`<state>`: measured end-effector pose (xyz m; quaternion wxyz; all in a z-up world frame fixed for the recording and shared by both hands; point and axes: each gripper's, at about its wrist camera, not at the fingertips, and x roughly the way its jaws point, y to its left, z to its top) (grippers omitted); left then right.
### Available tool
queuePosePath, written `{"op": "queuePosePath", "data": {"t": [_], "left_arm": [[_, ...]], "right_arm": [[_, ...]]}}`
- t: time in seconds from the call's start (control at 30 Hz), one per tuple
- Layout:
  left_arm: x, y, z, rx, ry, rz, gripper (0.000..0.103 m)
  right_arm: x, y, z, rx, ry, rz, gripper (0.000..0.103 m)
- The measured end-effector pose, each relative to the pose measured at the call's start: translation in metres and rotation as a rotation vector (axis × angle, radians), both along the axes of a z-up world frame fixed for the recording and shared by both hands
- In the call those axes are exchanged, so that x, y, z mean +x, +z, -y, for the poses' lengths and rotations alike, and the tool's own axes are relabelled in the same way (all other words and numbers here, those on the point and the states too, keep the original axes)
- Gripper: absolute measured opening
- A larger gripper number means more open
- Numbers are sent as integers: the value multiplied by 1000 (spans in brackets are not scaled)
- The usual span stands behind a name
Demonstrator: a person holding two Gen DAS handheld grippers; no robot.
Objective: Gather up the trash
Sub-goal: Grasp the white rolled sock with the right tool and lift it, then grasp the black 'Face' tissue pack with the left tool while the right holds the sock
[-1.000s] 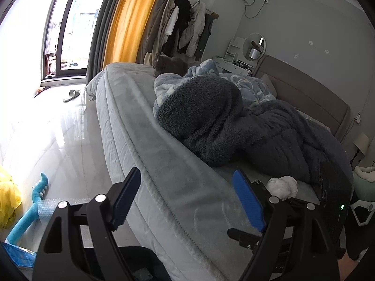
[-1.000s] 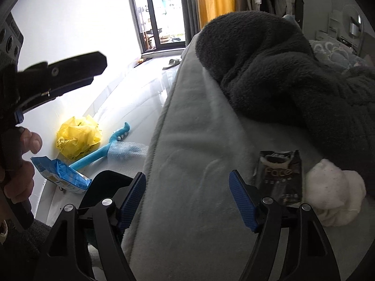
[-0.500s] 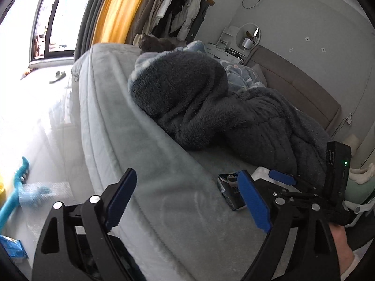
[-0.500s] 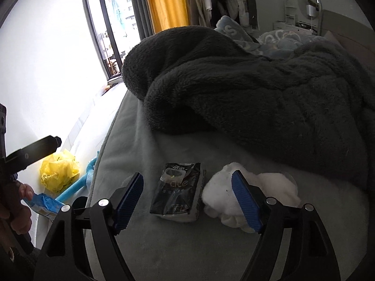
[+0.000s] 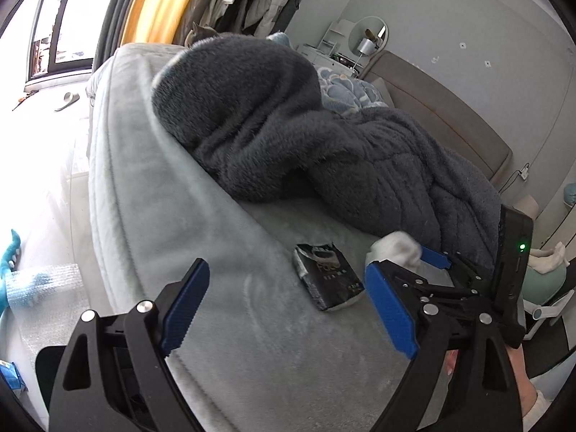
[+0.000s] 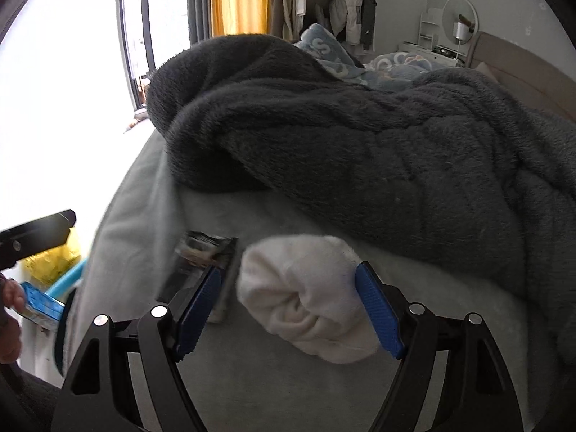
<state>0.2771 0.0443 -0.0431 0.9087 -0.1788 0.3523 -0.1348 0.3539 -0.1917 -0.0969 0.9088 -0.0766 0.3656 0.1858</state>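
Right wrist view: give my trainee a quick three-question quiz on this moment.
1. True or false: the right gripper has its open fingers on either side of the white wad.
2. Which lies beside the wad on the bed? A) black packet B) glass bottle C) red can
3. Fill in: the left gripper is ____, holding nothing.

Key: 1 true; 2 A; 3 open.

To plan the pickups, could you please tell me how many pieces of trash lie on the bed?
2: a crumpled white tissue wad between the right hand-held gripper fingers, and a black foil wrapper beside it. The blanket may hide more.
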Motion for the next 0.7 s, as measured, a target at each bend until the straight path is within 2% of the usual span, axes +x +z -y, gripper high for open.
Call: {"op": "queuePosePath", "data": {"t": [0.03, 0.13, 0.2, 0.33, 0.7], "left_arm": [[1, -1, 3, -1, -3, -3, 90], [4, -6, 12, -9, -18, -14, 90], [6, -9, 20, -9, -29, -22, 90], [10, -14, 35, 3, -54, -32, 90], [20, -34, 71, 75, -95, -71, 88]], "right_arm": [[1, -2, 2, -11, -9, 1, 63], [2, -3, 9, -11, -23, 14, 50], [3, -3, 14, -4, -25, 22, 46], [-2, 2, 19, 27, -10, 30, 46], [-10, 25, 45, 203, 11, 52, 46]]}}
